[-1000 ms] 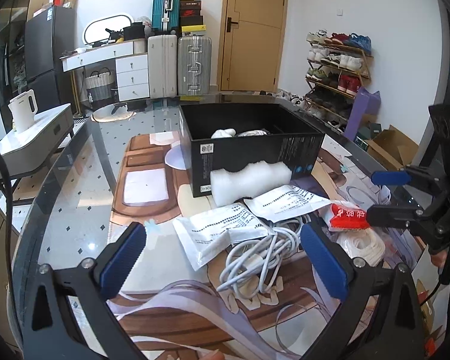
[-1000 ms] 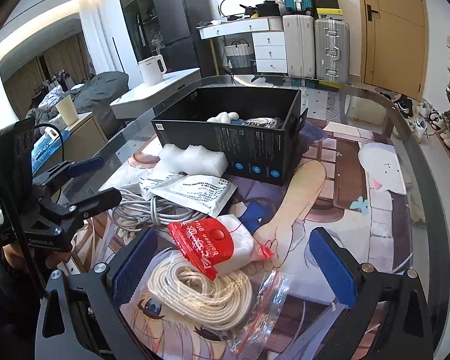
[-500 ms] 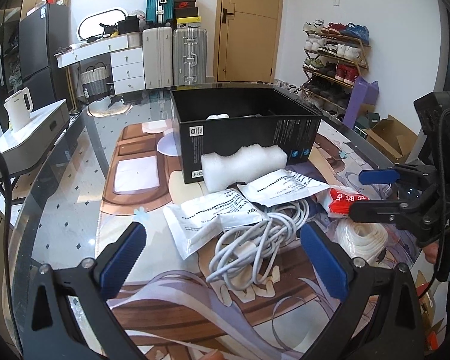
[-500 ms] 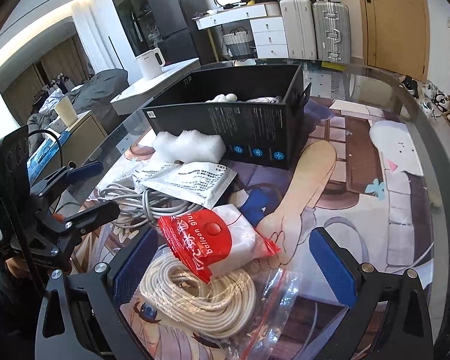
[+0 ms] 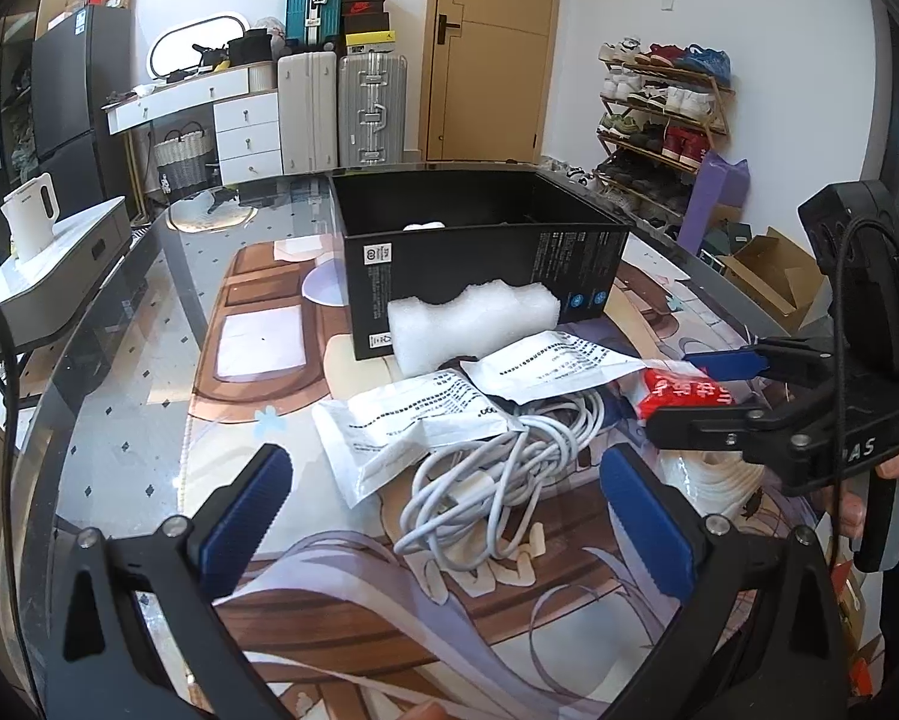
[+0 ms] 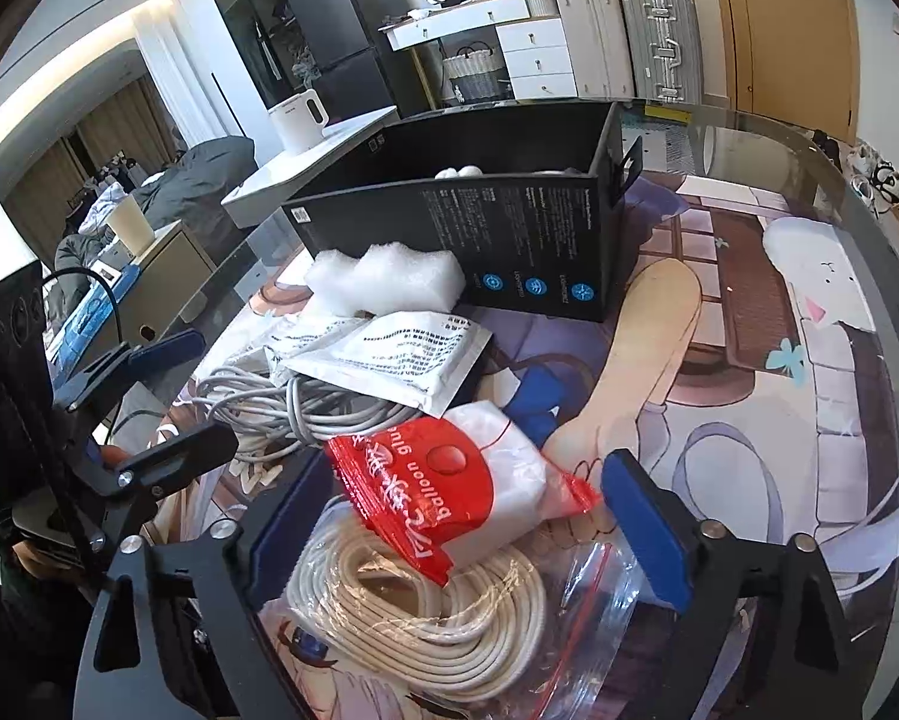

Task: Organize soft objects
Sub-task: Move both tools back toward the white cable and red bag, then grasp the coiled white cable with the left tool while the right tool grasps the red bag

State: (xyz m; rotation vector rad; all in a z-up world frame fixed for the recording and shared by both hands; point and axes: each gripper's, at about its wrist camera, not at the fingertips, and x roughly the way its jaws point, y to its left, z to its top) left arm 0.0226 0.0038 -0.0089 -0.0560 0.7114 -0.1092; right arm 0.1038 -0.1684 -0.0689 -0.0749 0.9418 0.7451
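**Both grippers spread wide over a cluttered glass table**

Much of the black box's (image 5: 479, 252) interior is hidden behind its walls; only a scrap of white padding shows above the rim in either view. The beige cord coil (image 6: 443, 600), partly sheathed in a clear zip bag (image 6: 593, 588), is mostly blocked in the left wrist view by the right gripper (image 5: 695, 390); the right wrist view shows it whole, with the red-and-white balloon packet (image 6: 449, 492) lying on it. The left wrist view shows two white printed pouches (image 5: 413, 426) over the tangled white cable (image 5: 497, 480); the right wrist view makes out one clearly. A white foam block (image 5: 473, 324) sits against the box's front wall. The left gripper (image 5: 449, 522) is wide apart, empty, above the cable. The right gripper, equally spread, straddles the balloon packet without touching it.
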